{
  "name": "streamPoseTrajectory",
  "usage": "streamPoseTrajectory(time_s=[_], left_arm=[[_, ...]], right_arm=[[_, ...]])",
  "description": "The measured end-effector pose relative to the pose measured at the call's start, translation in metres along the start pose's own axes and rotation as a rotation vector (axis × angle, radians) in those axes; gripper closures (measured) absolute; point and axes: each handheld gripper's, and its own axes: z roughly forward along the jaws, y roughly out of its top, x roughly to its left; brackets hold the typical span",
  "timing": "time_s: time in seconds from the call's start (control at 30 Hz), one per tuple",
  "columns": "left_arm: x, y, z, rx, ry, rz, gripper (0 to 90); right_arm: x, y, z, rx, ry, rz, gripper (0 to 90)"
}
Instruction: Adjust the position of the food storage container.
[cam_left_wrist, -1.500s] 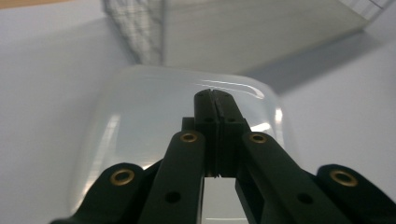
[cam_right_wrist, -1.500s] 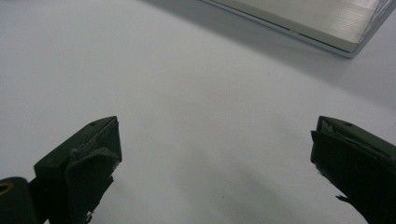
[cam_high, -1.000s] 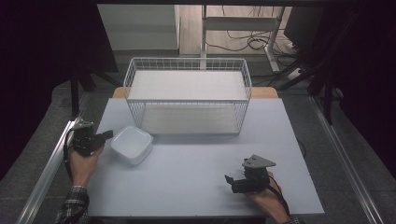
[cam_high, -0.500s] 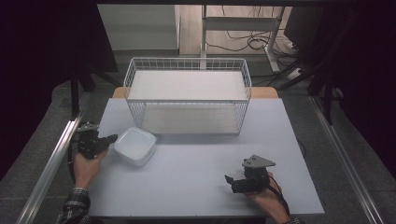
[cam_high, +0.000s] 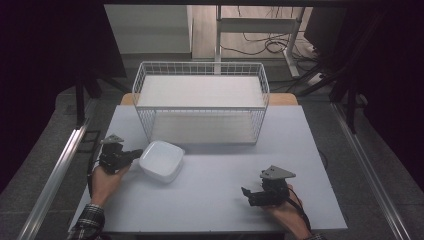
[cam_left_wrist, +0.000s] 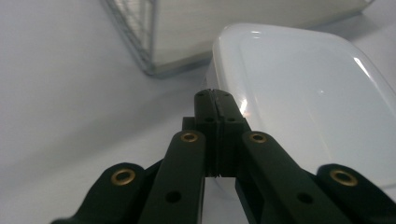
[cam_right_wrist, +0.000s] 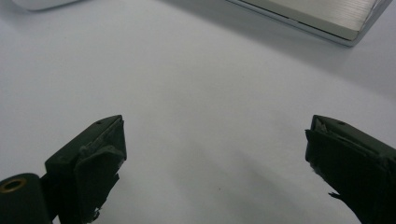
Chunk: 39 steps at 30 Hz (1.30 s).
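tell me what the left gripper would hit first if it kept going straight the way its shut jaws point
Most likely the white dish: the left gripper has its jaws shut, the tips right at the dish's near rim, apparently touching it. The wire basket lies farther off, to the side of that line.

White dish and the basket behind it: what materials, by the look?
White dish: glossy, smooth, with sharp highlights; looks like glazed ceramic or hard plastic, can't tell which. Basket: thin white grid of wire, likely coated metal, matte. Its shelf boards look flat and pale, possibly laminate.

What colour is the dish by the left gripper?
White, glossy; the dish shows best in the left gripper view.
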Motion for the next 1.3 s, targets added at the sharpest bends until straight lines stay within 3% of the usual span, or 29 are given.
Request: streamPoseTrajectory(time_s=[0.2, 0.47, 0.73, 0.77, 0.8, 0.83, 0.87, 0.93, 1.0, 1.03, 1.07, 1.1, 1.17, 1.3], left_arm=[[-0.015, 0.001, 0.007, 0.023, -0.042, 0.034, 90.0], [-0.046, 0.003, 0.023, 0.075, -0.098, 0.095, 90.0], [-0.061, 0.004, 0.032, 0.085, -0.149, 0.093, 90.0], [-0.065, 0.004, 0.035, 0.088, -0.154, 0.098, 90.0], [-0.065, 0.004, 0.035, 0.088, -0.154, 0.098, 90.0], [-0.069, 0.005, 0.037, 0.091, -0.161, 0.1, 90.0], [-0.069, 0.005, 0.037, 0.091, -0.161, 0.1, 90.0], [-0.072, 0.005, 0.039, 0.092, -0.169, 0.098, 90.0], [-0.076, 0.005, 0.042, 0.096, -0.178, 0.094, 90.0], [-0.08, 0.005, 0.045, 0.101, -0.183, 0.096, 90.0], [-0.08, 0.005, 0.045, 0.101, -0.183, 0.096, 90.0], [-0.084, 0.004, 0.047, 0.107, -0.192, 0.101, 90.0], [-0.088, 0.003, 0.051, 0.115, -0.205, 0.099, 90.0], [-0.099, 0.001, 0.053, 0.119, -0.224, 0.118, 90.0]], right_arm=[[-0.001, 0.0, -0.001, -0.003, -0.003, 0.005, 6.9], [-0.003, 0.007, -0.001, -0.013, -0.003, 0.015, 13.6], [-0.005, 0.022, 0.009, -0.017, 0.012, 0.054, 23.9], [-0.005, 0.027, 0.015, -0.007, 0.031, 0.066, 29.9], [-0.005, 0.027, 0.015, -0.007, 0.031, 0.066, 29.9], [-0.003, 0.032, 0.021, 0.002, 0.041, 0.064, 40.2], [-0.003, 0.032, 0.021, 0.002, 0.041, 0.064, 40.2], [0.0, 0.041, 0.03, 0.018, 0.063, 0.035, 56.4], [0.001, 0.044, 0.034, 0.022, 0.078, 0.031, 60.5], [0.004, 0.05, 0.041, 0.029, 0.094, 0.029, 71.4], [0.004, 0.05, 0.041, 0.029, 0.094, 0.029, 71.4], [0.008, 0.055, 0.048, 0.042, 0.103, 0.021, 78.4], [0.011, 0.06, 0.054, 0.053, 0.106, 0.016, 84.2], [0.012, 0.062, 0.058, 0.056, 0.116, 0.03, 88.8]])
